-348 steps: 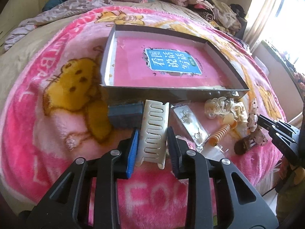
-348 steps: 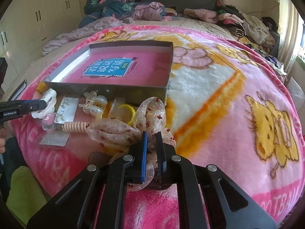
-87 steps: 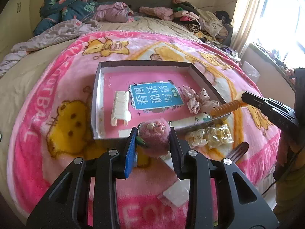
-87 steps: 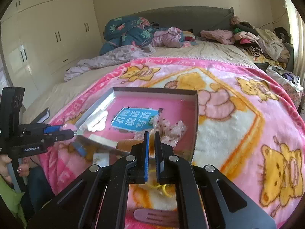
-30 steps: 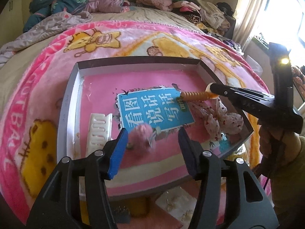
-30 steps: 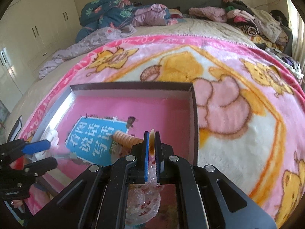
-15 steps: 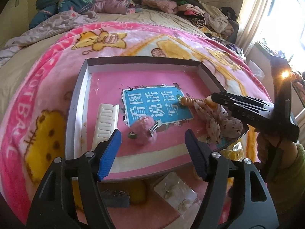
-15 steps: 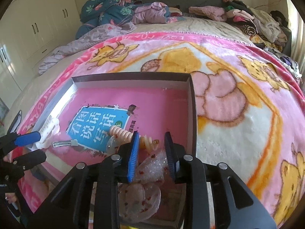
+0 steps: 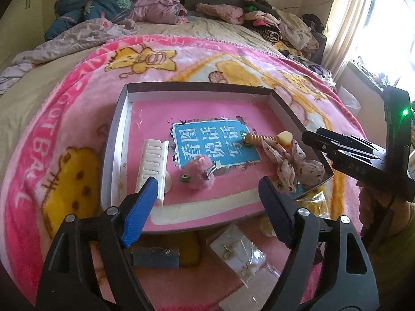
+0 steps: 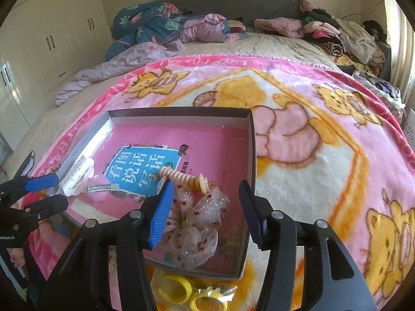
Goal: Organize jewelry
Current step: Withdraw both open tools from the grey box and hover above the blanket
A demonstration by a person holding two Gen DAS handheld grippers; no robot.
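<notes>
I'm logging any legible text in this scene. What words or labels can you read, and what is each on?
"看图说话写话": blue label on the box's pink floor.
"LOVE FOOTBALL", upside down: blanket's far border.
"OTBAL": blanket's left border.
Small print beside the blue label: too small to read.

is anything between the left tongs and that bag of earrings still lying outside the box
Nothing visible blocks it. The left tongs are open above the box's near wall, and the bag of earrings lies uncovered on the blanket just below them.

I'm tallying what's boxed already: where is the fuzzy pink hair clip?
In the left wrist view the fuzzy pink hair clip lies inside the box, between the white comb and the dotted bow.
</notes>
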